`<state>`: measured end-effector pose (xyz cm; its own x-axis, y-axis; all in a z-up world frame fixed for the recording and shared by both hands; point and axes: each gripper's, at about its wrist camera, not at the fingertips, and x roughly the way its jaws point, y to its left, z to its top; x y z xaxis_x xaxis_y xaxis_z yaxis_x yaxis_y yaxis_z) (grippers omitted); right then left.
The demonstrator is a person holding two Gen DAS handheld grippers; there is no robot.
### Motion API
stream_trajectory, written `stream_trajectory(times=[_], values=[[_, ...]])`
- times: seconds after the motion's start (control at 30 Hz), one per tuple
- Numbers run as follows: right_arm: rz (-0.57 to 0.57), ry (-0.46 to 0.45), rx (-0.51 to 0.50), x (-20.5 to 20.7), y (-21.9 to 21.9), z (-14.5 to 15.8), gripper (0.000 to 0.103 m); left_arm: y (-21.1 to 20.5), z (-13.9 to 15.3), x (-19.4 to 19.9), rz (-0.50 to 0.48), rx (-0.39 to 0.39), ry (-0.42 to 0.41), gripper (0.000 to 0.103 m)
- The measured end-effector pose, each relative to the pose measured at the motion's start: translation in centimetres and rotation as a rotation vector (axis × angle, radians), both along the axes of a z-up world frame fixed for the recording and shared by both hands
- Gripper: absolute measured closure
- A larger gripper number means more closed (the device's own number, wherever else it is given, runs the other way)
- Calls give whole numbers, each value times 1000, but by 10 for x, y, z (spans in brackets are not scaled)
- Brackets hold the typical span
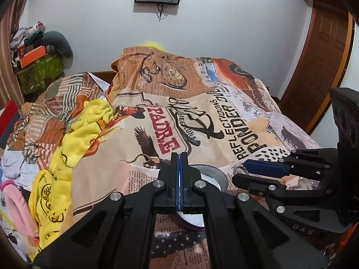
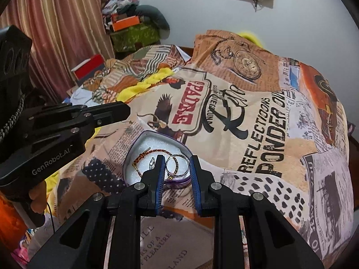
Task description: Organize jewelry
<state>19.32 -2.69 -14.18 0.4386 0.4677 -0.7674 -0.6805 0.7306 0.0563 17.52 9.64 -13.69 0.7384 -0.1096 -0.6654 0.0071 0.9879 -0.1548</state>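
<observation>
From my left wrist camera, my left gripper (image 1: 180, 157) has its two blue-padded fingers pressed flat together with nothing between them, and it hangs just above the heart-shaped purple tin with the white foam lining (image 1: 214, 176), which sits on the newspaper-print bedspread in tan, orange and cream (image 1: 224, 116); most of the tin is hidden behind my own fingers, so I cannot make out its contents here. To the right, my right gripper (image 1: 243, 171) comes in sideways over the tin's far edge, its fingers apart, and a crumpled yellow fleece blanket (image 1: 74, 139) lies on the left of the bed. From my right wrist camera, my right gripper (image 2: 176, 163) stands wide apart and holds nothing, its fingertips straddling the near rim of the tin (image 2: 143, 137). Inside the tin, on the foam, lie a silver metal bangle (image 2: 177, 164) between my fingertips, a red-and-gold braided cord bracelet (image 2: 143, 154) to its left, and a small silver piece beside the left fingertip that I cannot identify. My left gripper (image 2: 125, 112) reaches in from the left, above and clear of the tin, fingers closed
</observation>
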Motion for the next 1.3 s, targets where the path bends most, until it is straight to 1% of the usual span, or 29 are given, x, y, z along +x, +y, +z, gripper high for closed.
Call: stream_trajectory(times=[0.37, 0.57, 0.8, 0.97, 1.13, 1.23, 1.27, 1.3], values=[[18, 20, -59, 6, 17, -14, 83, 15, -26, 16, -6, -93, 64, 103], [17, 37, -73, 11, 22, -21, 83, 17, -35, 20, -11, -106, 90, 103], [18, 51, -85, 14, 26, -26, 83, 12, -44, 19, -35, -77, 122, 103], [15, 84, -69, 18, 25, -30, 83, 6, -43, 12, -35, -16, 121, 103], [15, 104, -58, 21, 24, -32, 83, 4, -39, 4, -31, 21, 115, 101], [22, 103, -63, 21, 26, -33, 83, 5, -36, -2, -23, 39, 108, 96], [25, 100, -66, 20, 27, -33, 83, 6, -35, -3, -19, 43, 106, 91], [30, 95, -69, 19, 28, -33, 83, 7, -35, -6, -14, 46, 106, 85]])
